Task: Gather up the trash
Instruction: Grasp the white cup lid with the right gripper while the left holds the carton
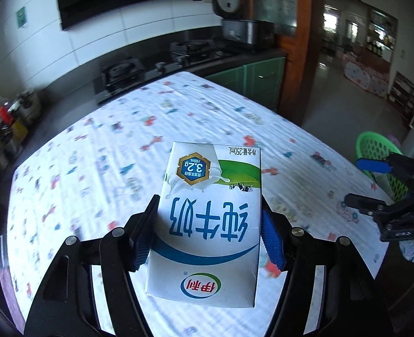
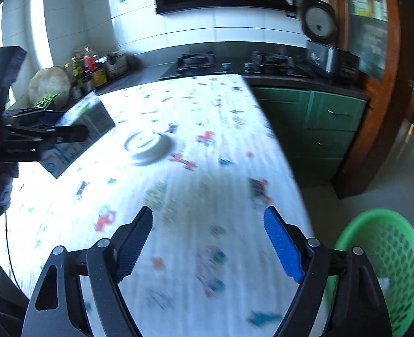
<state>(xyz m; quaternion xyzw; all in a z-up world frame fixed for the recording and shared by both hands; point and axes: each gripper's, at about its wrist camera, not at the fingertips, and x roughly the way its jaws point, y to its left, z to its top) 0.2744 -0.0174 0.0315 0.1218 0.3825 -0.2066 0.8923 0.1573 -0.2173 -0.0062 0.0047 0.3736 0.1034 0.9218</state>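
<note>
A white milk carton with blue characters and a green band is clamped between the pads of my left gripper, lifted above the patterned tablecloth. The right wrist view shows the same carton in the left gripper at the far left. My right gripper stands open over the table's near right part with nothing between its fingers; it also appears at the right edge as the right gripper. A blurred white round object lies on the cloth. A green mesh basket stands on the floor beside the table's right edge.
Behind the table runs a dark counter with a gas hob, an open rice cooker and several bottles. Green cabinets and a wooden door frame stand to the right. The basket shows past the table's right corner.
</note>
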